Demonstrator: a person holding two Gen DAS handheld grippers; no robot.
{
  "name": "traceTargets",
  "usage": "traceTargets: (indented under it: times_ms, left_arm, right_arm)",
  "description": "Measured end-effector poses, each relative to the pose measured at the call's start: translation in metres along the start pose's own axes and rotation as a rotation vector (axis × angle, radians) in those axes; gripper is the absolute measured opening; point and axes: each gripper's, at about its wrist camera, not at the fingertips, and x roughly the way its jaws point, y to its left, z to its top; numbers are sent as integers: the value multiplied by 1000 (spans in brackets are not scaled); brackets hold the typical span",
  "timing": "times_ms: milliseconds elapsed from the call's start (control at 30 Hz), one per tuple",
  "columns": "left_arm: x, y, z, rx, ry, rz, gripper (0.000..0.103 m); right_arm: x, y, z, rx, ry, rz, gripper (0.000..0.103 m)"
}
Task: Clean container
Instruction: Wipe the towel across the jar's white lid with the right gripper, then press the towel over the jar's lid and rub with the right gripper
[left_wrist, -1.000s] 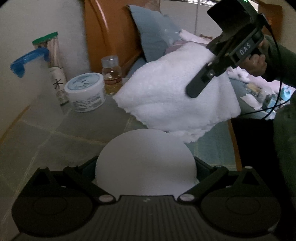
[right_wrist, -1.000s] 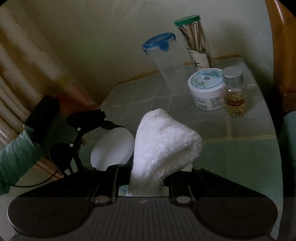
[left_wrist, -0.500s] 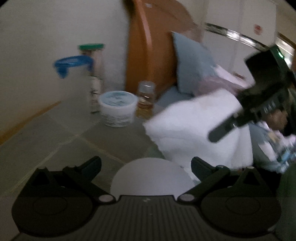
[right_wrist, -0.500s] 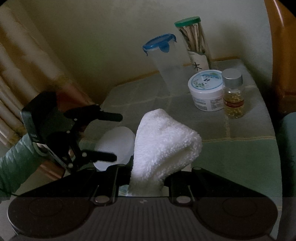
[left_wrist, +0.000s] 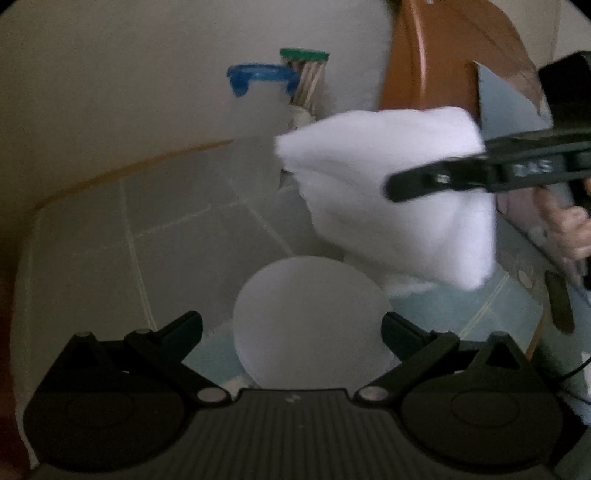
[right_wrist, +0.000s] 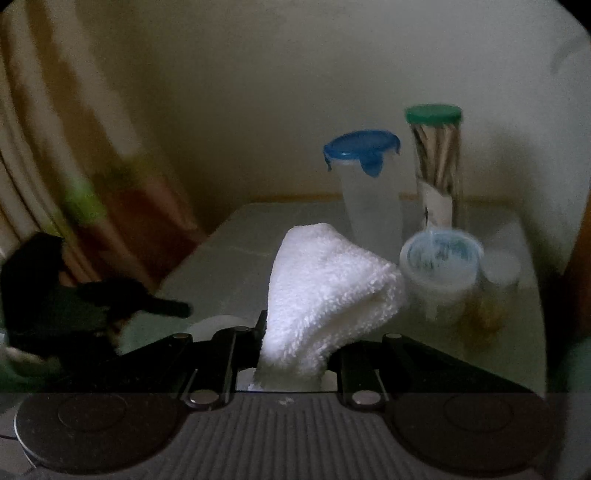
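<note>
While the right gripper (right_wrist: 291, 354) pinches a folded white cloth (right_wrist: 325, 295) tightly between its jaws, we see the cloth stand up and flop over to the right just ahead of its fingers. In the left wrist view the same cloth (left_wrist: 391, 192) hangs from that gripper (left_wrist: 436, 182), which comes in from the right with a hand (left_wrist: 569, 232) behind it.

Our left gripper (left_wrist: 291, 325) has its fingers spread to either side of a round frosted white container (left_wrist: 310, 321). They sit right at its edges, but we cannot tell whether the pads press on it. The cloth is just above and to the right of the container, near it; whether they touch we cannot tell.

Beyond the right gripper's fingers, on the tiled tabletop (right_wrist: 229, 258), stand a tall clear tub with a blue lid (right_wrist: 365, 184), a green-capped tube of sticks (right_wrist: 437, 162), a squat white jar (right_wrist: 439, 266) and, blurred, a small bottle (right_wrist: 498, 288) to its right.
</note>
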Motion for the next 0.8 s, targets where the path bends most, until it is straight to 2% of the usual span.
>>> traceTargets:
  times_ms: [233,467,567,800]
  left_arm:
    - [2,1,-2,-81,16,22,103]
    - [1,-3,-5,-63,-4,37,103]
    - [-1,-4,-7,-75,-4,41,103]
    - [-2,-4,-7,-95,-5,44,103]
  right_arm:
    - [39,-11,12,40,59,154,20]
    - [50,-23,1,148,141,286,20]
    - [46,-31,-8,198,143,302,20]
    - [29,-34,-37,222,163,273,20]
